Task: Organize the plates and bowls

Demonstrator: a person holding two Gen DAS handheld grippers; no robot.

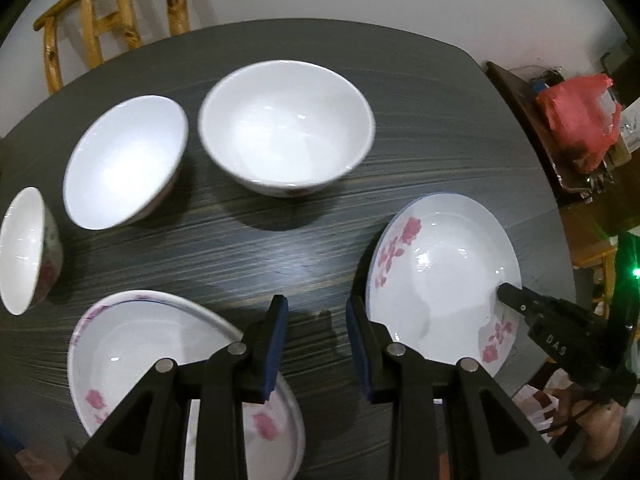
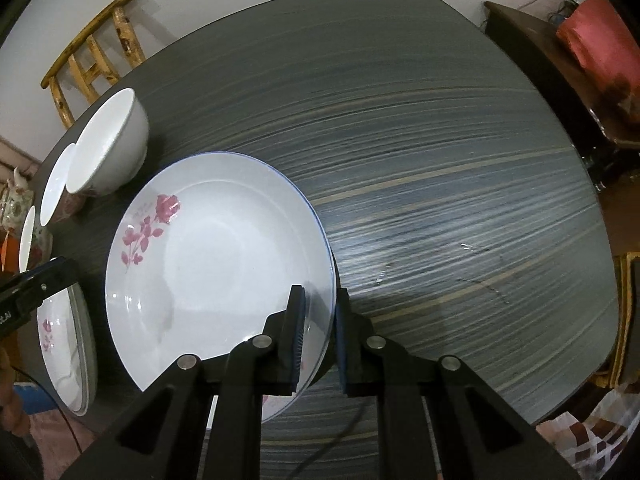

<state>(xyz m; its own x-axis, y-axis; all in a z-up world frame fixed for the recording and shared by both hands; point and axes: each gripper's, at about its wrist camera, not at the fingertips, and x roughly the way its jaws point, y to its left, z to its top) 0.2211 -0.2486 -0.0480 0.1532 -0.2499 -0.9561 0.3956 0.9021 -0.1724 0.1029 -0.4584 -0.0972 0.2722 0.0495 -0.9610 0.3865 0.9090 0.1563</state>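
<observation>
right gripper (image 2: 319,334) has its jaws pinched on the rim of the flowered plate (image 2: 208,248) near the worktop's (image 2: 440,160) front edge, probably to stack it, while the left gripper (image 1: 316,340) hovers narrow and empty.

White plate (image 2: 208,264) with pink rose print and thin blue rim; near-left plate (image 1: 160,344) white, same pink flowers, blue edge line. Far bowls (image 1: 286,128) plain white inside, pink floral outside on the leftmost one (image 1: 28,248). Counter (image 2: 440,160) dark grey streaked woodgrain; chair (image 1: 104,16) yellow wood; bag (image 1: 576,116) red.
</observation>
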